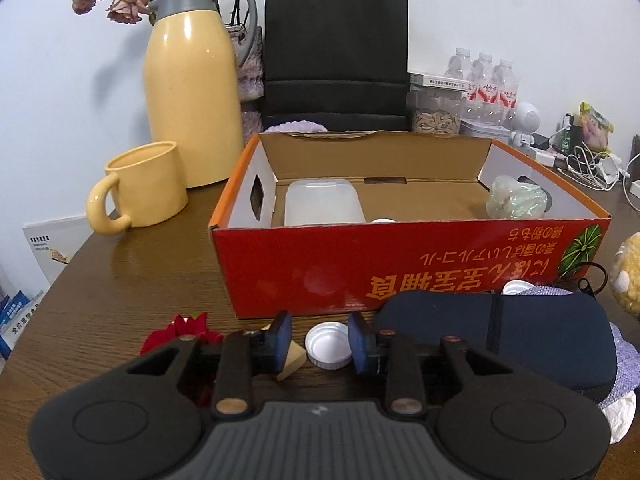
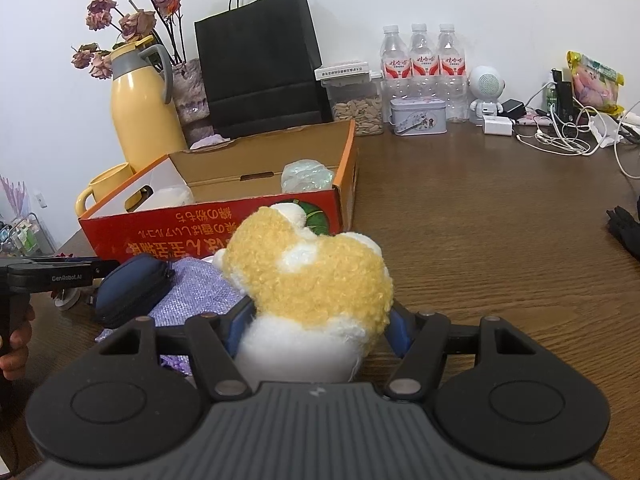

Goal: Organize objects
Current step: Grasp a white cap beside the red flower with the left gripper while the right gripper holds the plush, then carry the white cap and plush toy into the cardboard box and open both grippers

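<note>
My left gripper (image 1: 322, 342) hovers low over the table in front of the red cardboard box (image 1: 400, 276). A white bottle cap (image 1: 328, 346) lies between its blue pads; the left pad stands clear of it, so the gripper is open. A beige wedge (image 1: 294, 362) sits by the left pad, and a red flower (image 1: 180, 332) lies further left. My right gripper (image 2: 318, 330) is shut on a yellow and white plush toy (image 2: 316, 268), held near the box (image 2: 224, 224). Inside the box are a clear plastic tub (image 1: 324, 202) and a crumpled shiny bag (image 1: 516, 200).
A navy pouch (image 1: 500, 332) and purple glitter cloth (image 2: 196, 292) lie before the box. Behind stand a yellow thermos (image 1: 192, 80), mug (image 1: 140, 188) and black paper bag (image 1: 336, 48). Water bottles (image 2: 420, 64), a tin (image 2: 418, 116) and cables (image 2: 568, 136) line the back right.
</note>
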